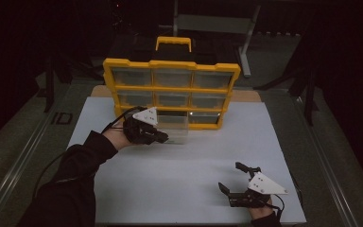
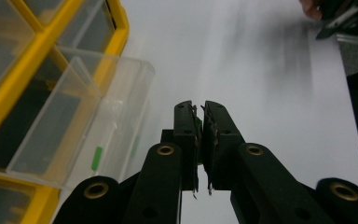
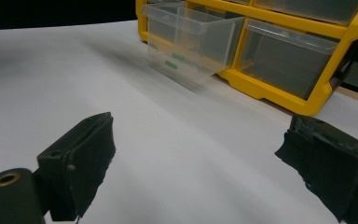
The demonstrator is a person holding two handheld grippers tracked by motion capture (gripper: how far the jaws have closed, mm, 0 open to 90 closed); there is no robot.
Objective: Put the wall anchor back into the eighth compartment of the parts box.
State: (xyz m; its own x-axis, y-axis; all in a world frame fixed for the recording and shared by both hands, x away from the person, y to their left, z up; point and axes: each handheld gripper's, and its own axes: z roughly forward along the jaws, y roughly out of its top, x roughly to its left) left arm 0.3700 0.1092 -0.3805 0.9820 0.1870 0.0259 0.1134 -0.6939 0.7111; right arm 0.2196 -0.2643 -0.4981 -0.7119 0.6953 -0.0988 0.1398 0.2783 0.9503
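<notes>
Right gripper (image 1: 236,182) near right on white mat (image 1: 179,170), jaws spread wide, idle. Left gripper (image 1: 163,137) farther, mid-left, jaws clenched, nothing visibly between. Clear drawer (image 2: 98,126) pulled out from yellow organizer (image 1: 172,90) bottom row, just left of left jaws, long axis near-far; left hand nearer.

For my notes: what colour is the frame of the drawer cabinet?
Yellow; the plastic cabinet frame shows best in the high view.

Right gripper (image 3: 193,158): black jaws standing wide apart, nothing lying between them. White bench (image 3: 74,84) stretching ahead. Yellow drawer cabinet (image 3: 326,100) sitting at the far edge; one clear drawer (image 3: 191,37) sticking out of it, a green piece (image 3: 170,64) showing through its wall.
</notes>
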